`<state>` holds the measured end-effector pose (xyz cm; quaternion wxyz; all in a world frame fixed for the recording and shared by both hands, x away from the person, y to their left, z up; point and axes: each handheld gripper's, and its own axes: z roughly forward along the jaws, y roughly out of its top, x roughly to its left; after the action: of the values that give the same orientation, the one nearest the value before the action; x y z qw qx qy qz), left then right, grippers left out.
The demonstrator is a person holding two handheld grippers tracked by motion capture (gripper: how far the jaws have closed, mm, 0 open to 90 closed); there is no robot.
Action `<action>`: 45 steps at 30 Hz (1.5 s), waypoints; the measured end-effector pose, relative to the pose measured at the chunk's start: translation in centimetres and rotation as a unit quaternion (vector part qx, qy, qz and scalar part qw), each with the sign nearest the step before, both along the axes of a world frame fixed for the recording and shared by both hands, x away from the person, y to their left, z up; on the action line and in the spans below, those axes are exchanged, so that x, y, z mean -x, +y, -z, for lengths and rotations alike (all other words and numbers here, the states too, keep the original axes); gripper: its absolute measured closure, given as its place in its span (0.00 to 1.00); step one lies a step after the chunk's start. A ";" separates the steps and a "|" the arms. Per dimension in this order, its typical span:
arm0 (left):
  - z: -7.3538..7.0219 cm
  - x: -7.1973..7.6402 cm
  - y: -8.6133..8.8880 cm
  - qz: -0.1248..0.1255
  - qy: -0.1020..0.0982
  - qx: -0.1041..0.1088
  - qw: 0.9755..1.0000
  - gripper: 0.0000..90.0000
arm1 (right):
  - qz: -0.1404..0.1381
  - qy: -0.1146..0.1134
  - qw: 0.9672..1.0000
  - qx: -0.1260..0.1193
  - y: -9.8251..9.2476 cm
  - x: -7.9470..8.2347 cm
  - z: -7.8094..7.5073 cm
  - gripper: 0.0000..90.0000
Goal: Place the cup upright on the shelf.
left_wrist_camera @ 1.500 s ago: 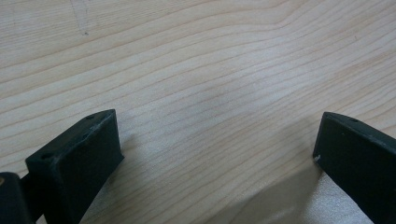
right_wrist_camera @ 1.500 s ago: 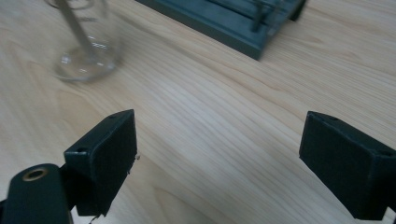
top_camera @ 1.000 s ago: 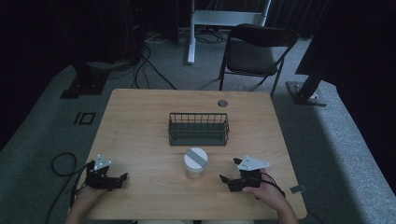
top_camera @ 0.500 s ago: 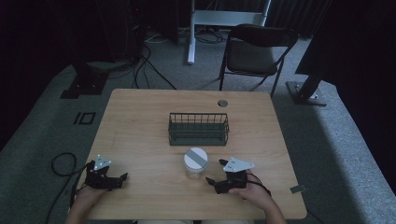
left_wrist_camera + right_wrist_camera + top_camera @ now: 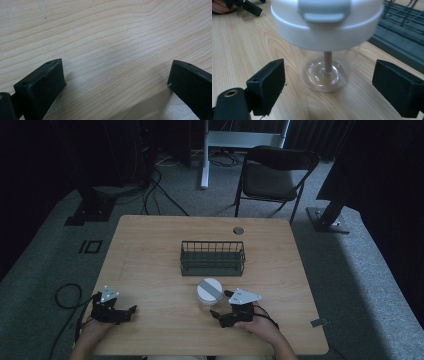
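Black rubbery pads of my right gripper [image 5: 329,82] stand wide apart with nothing between them yet, one at my 8 o'clock and the other at my 4 o'clock in the right gripper view. Straight ahead at 12 o'clock, just beyond the pad tips, stands the clear plastic tumbler with a white screw lid and grey flip tab [image 5: 325,37]. It is upright on the pale wooden table [image 5: 242,45], long axis vertical, a thin straw running down inside to its base. Its clear wall sits roughly centred in my gap, a touch toward the left pad, and I judge the opening wider than the body, so a straight push forward should bring the pads to either side of it.

From the high view, my right gripper [image 5: 220,316] lies at about 5 o'clock from the tumbler [image 5: 209,291], close beside it but not touching. My left gripper [image 5: 127,311] rests well away at the tumbler's 8 o'clock, near the table's front left edge; its pads [image 5: 45,82] are spread open too, over bare wood grain. The right hand is clearly the nearer one, so I take the grasp to be its job.

Beyond the tumbler at 12 o'clock stands the dark wire basket [image 5: 212,257], empty as far as I can see, and farther back a small round grommet [image 5: 238,230] in the tabletop.
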<state>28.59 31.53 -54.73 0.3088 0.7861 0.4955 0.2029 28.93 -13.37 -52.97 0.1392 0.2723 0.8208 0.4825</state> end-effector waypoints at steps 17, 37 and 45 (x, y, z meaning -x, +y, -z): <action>0.0 0.0 0.0 0.001 0.000 0.000 1.000 0.01 | 0.024 0.009 0.999 -0.022 2.4 -0.4 1.1 0.12; 0.0 0.0 0.0 0.001 0.000 0.000 1.000 0.01 | 0.058 0.014 0.997 -0.052 3.5 -0.8 1.4 0.12; 0.0 0.0 0.0 0.001 0.000 0.000 1.000 0.01 | 0.064 0.003 0.997 -0.040 4.1 -0.6 1.5 0.18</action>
<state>28.60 31.54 -54.72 0.3089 0.7867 0.4946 0.2026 29.53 -9.26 -54.43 0.1568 0.3312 0.7819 0.5043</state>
